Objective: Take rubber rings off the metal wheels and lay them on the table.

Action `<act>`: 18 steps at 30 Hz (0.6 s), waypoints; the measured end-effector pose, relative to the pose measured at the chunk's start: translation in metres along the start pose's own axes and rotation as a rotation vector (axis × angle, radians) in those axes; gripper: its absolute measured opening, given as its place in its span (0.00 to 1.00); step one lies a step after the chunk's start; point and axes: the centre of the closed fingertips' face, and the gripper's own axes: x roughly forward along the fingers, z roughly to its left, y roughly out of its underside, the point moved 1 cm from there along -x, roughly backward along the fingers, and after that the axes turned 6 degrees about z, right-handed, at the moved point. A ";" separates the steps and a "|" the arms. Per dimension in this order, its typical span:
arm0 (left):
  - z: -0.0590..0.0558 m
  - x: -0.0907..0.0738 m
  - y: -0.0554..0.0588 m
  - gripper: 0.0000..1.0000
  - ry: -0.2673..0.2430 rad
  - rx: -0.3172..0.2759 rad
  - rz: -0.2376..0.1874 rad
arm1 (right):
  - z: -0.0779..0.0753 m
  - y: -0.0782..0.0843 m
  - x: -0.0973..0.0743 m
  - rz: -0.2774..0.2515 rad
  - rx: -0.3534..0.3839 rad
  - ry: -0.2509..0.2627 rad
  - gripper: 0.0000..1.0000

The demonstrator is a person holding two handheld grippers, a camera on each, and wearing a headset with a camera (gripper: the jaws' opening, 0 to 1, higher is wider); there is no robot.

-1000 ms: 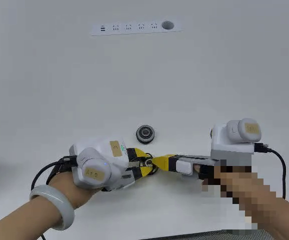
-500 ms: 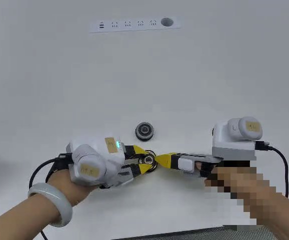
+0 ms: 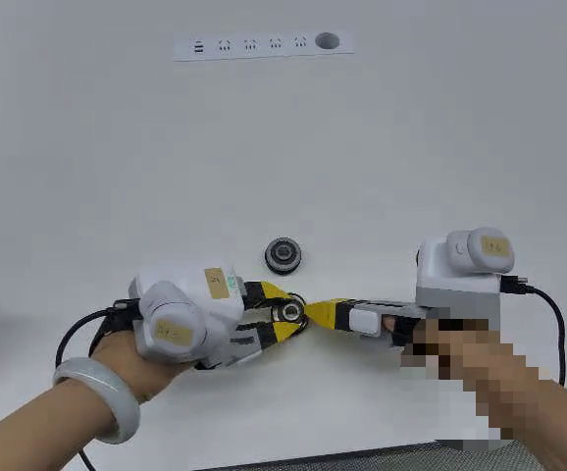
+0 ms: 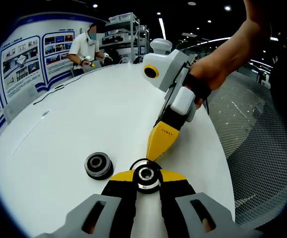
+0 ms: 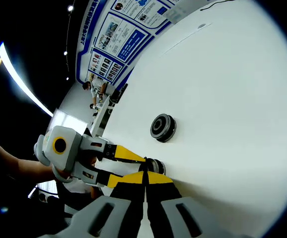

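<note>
Left claw (image 3: 283,314) is low on the table (image 3: 431,147), jaws closed on a small metal wheel (image 4: 146,176), one yellow jaw on each side and the hub facing out toward the left gripper view. The rubber ring (image 4: 135,165) reads as the thin dark band round the wheel's rim, not yet off. A second wheel (image 3: 283,255) lies flat on the table just beyond the held one, apart from both claws, its dark band on. Right claw (image 3: 312,312) comes in from the right with its jaws pressed together to a single yellow point, the tip touching the held wheel's rim. Can't tell whether any of the ring is nipped in it. A power strip (image 3: 262,45) sits at the far edge, well apart. Handling, as a guess: the wheel is hard, smooth and dense for its size, likely to spin or slip in the jaws, so it should be gripped across its flat faces or hub as it is here, leaving the rim free. The ring is soft, stretchy and light. It's best caught at the rim edge, hooked or pinched on one spot, then peeled sideways. It may snap back or flick off once free.
</note>
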 end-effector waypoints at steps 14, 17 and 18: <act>-0.002 -0.012 -0.002 0.28 -0.032 0.010 -0.026 | 0.003 0.000 0.000 0.000 -0.003 -0.005 0.02; 0.000 -0.014 0.000 0.31 -0.042 0.007 -0.022 | 0.005 0.000 0.000 0.000 -0.005 -0.007 0.02; 0.001 -0.015 0.002 0.31 -0.044 0.004 -0.019 | 0.005 0.000 0.000 0.000 -0.006 -0.008 0.02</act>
